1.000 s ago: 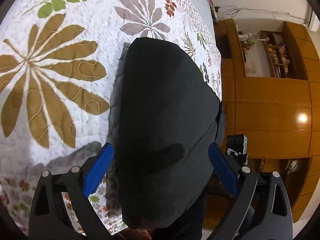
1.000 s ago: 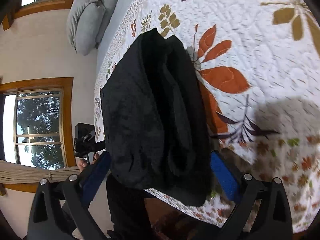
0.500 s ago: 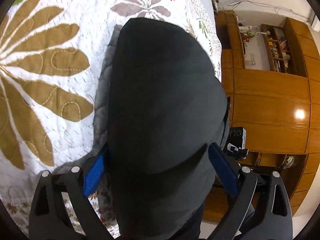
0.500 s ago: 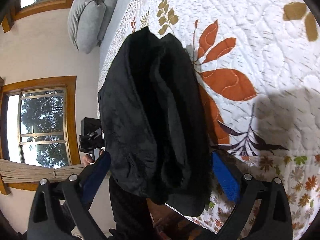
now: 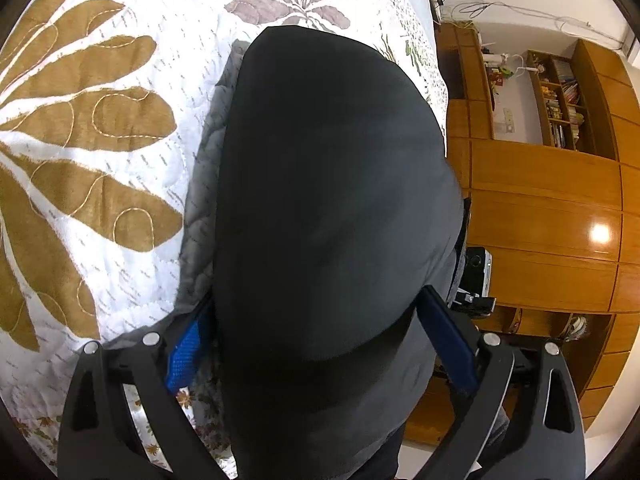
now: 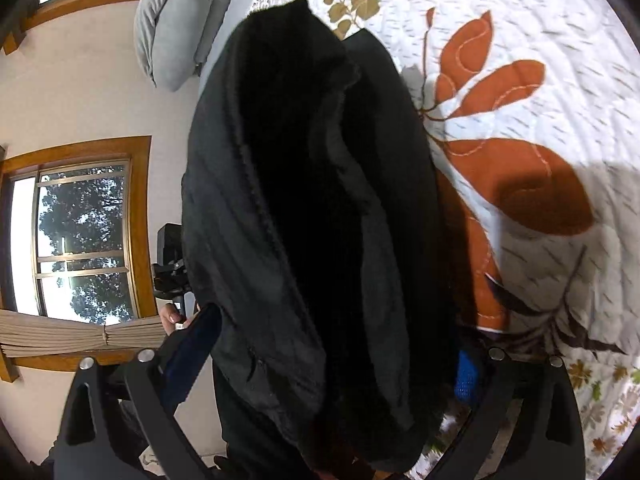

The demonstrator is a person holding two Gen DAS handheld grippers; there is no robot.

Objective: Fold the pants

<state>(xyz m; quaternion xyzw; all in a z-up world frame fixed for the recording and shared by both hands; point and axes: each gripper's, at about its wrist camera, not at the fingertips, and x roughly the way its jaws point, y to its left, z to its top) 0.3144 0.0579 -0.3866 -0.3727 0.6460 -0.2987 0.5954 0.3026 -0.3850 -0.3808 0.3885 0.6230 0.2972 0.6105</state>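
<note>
The black pants (image 5: pixel 328 200) lie folded in a thick bundle on the leaf-patterned quilt (image 5: pixel 100 128), near the bed's edge. My left gripper (image 5: pixel 320 340) is open and straddles the near end of the bundle; its blue pads (image 5: pixel 188 344) sit at either side of the cloth. In the right wrist view the pants (image 6: pixel 304 208) show stacked layers with a deep fold down the middle. My right gripper (image 6: pixel 332 360) is also open and straddles the other end of the bundle. Whether the pads touch the cloth is unclear.
A wooden wardrobe and shelves (image 5: pixel 540 200) stand past the bed edge in the left wrist view. Grey pillows (image 6: pixel 176 28), a wall and a window (image 6: pixel 84 240) show in the right wrist view. A hand (image 6: pixel 172 316) holds the other gripper beside the pants.
Both grippers have moved in closer over the bundle, so the pants fill more of each view. The fingers stay wide apart on either side of the cloth.
</note>
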